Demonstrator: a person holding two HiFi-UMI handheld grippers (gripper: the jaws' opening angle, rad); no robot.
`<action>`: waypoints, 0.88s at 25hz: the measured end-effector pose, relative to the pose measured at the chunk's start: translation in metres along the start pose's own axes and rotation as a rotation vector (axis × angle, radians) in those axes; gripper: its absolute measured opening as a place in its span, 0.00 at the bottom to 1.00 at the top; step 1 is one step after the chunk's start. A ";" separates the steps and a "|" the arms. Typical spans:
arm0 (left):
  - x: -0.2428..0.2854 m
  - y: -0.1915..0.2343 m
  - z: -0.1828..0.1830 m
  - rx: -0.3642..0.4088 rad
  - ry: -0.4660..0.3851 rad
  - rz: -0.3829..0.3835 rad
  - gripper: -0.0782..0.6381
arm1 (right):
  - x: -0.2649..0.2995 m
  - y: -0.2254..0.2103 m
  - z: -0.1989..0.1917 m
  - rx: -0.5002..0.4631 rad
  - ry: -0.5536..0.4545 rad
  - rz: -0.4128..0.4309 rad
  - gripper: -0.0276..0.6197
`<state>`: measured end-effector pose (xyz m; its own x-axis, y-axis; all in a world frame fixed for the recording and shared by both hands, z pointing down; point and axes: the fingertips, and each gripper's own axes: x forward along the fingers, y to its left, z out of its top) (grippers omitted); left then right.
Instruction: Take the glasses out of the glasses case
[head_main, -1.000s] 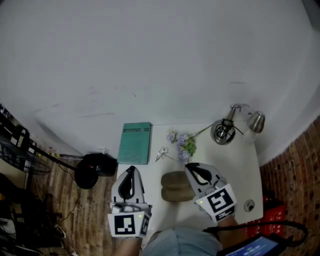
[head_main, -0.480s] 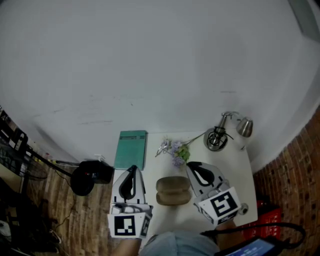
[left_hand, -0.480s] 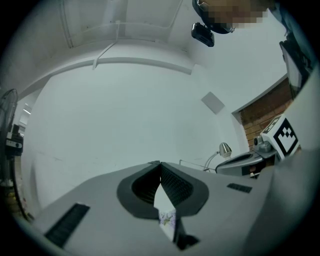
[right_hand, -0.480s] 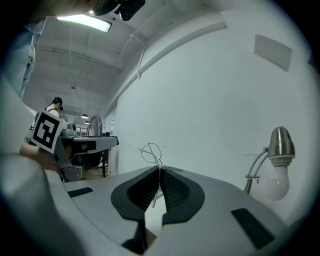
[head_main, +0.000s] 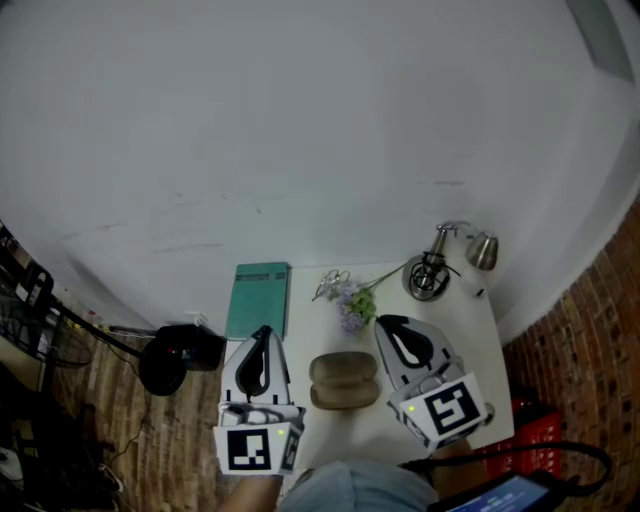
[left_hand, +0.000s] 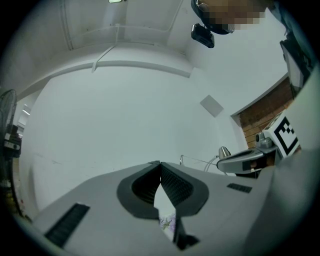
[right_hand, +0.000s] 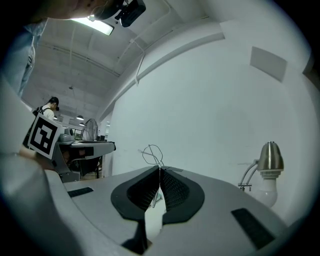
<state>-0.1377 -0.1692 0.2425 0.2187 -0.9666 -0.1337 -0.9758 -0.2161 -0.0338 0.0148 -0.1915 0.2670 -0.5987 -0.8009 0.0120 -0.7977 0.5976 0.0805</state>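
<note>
Left tongs (left_hand: 160, 165) are pressed together on nothing, parked just beside the brown glasses case (head_main: 344, 380) on the white desk (head_main: 470, 322). The glasses (right_hand: 152, 152) are out of the case, with the right tongs (right_hand: 159, 170) pinching one thin wire of the frame, loops poking out past the tips. My guess: featherlight, springy, bends easily. I'd hold an arm or the bridge gently, never the lenses.

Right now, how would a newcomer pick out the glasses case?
On the white table by the wall, look between the left claw and right claw. The glasses case is the rounded brown pod there, unlike the flat green book and purple flowers beyond.
</note>
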 end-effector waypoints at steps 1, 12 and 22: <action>0.000 0.000 0.002 0.000 0.000 0.001 0.12 | 0.000 0.000 0.001 -0.001 -0.002 -0.002 0.08; -0.003 -0.004 0.002 -0.003 -0.005 -0.022 0.12 | -0.004 0.001 0.009 -0.017 -0.031 -0.022 0.08; 0.001 0.000 0.006 0.003 0.006 -0.002 0.12 | -0.005 0.000 0.014 -0.021 -0.050 -0.036 0.08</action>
<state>-0.1374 -0.1690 0.2369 0.2205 -0.9670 -0.1274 -0.9754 -0.2175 -0.0371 0.0166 -0.1872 0.2534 -0.5726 -0.8188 -0.0414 -0.8177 0.5668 0.1005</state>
